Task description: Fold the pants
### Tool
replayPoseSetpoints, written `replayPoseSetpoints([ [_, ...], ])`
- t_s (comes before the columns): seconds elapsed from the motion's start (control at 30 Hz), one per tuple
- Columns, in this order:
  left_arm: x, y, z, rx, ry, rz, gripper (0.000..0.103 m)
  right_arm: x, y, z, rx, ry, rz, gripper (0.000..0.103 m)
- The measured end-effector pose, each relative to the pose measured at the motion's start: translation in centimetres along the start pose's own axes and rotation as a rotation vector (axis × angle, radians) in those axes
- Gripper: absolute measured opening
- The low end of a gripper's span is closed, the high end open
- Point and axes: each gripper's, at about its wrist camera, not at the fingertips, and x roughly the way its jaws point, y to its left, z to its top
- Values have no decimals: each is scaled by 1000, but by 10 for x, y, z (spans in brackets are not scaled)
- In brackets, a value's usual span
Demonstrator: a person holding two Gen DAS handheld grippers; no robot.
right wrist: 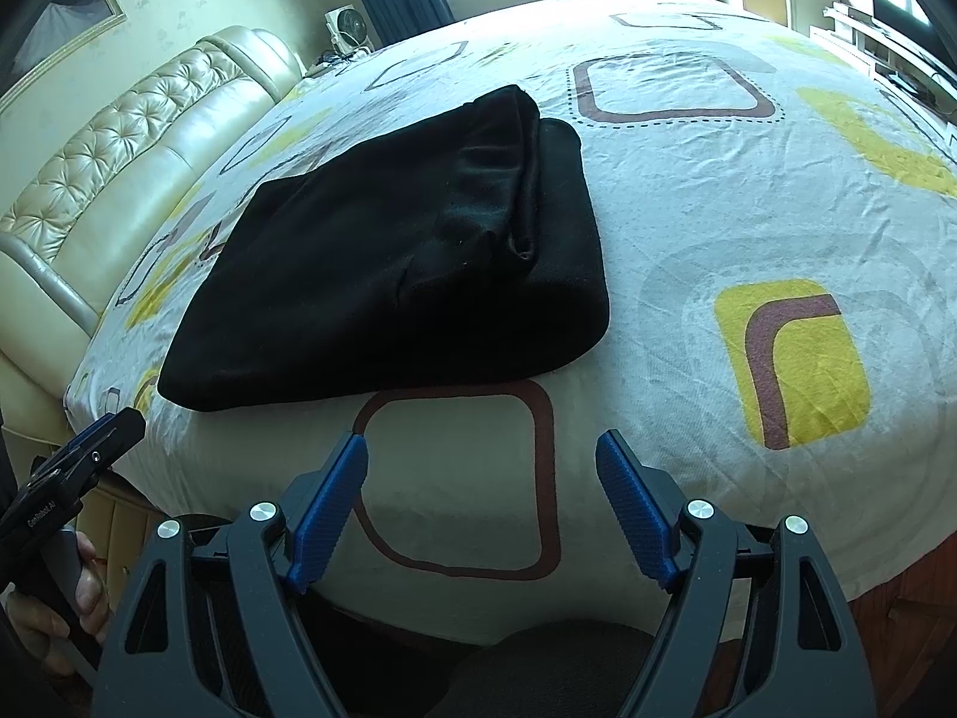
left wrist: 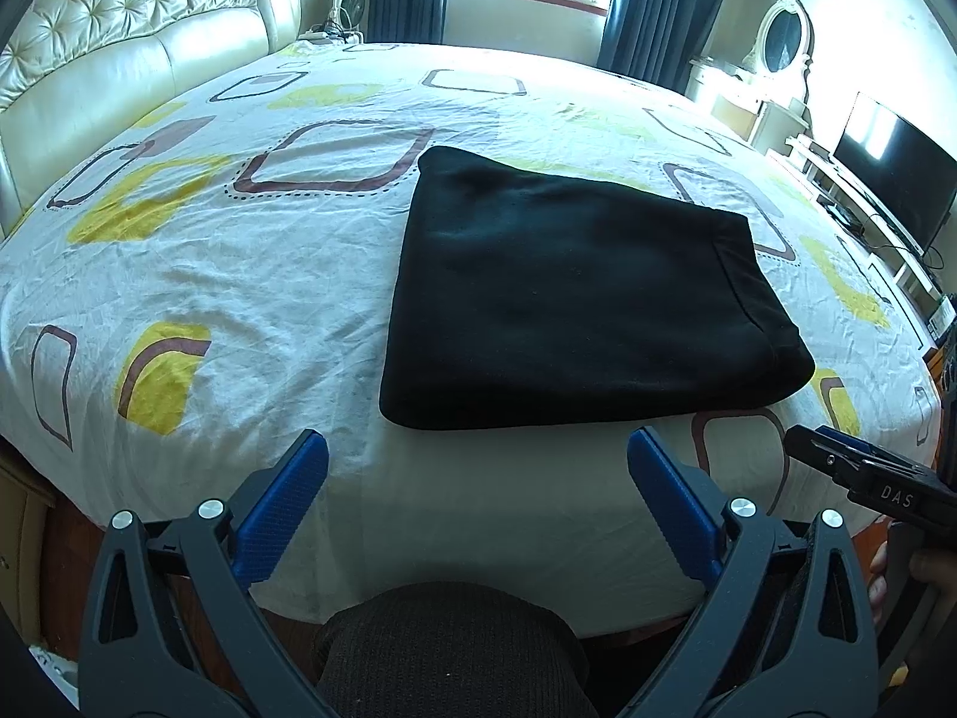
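Black pants [left wrist: 574, 293] lie folded into a compact near-square at frame centre of the left wrist view, flat on the bed [left wrist: 239, 275], well apart from the tufted headboard [left wrist: 137, 42] at upper left. Left tool [left wrist: 478, 478] is spread wide and holds nothing, hovering at the lower frame edge just short of the bundle; right tool [right wrist: 481, 478] is likewise spread and empty. Folding looks about done, so the step in hand is probably a last tidy: press the loose top flap flat and square the corners without dragging the sheet. In the right wrist view a hem or waistband edge [right wrist: 526, 179] rides up along the bundle's right side; hard to tell which in the dark cloth. Long axis runs lower frame to upper frame, slightly tilted left.
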Motion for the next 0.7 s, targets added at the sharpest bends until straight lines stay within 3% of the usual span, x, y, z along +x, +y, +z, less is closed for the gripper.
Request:
replayPoseSetpoints([
  [0.7,1,-3,2,30,15,62,100,3,3,-3,-7,17,8,78],
])
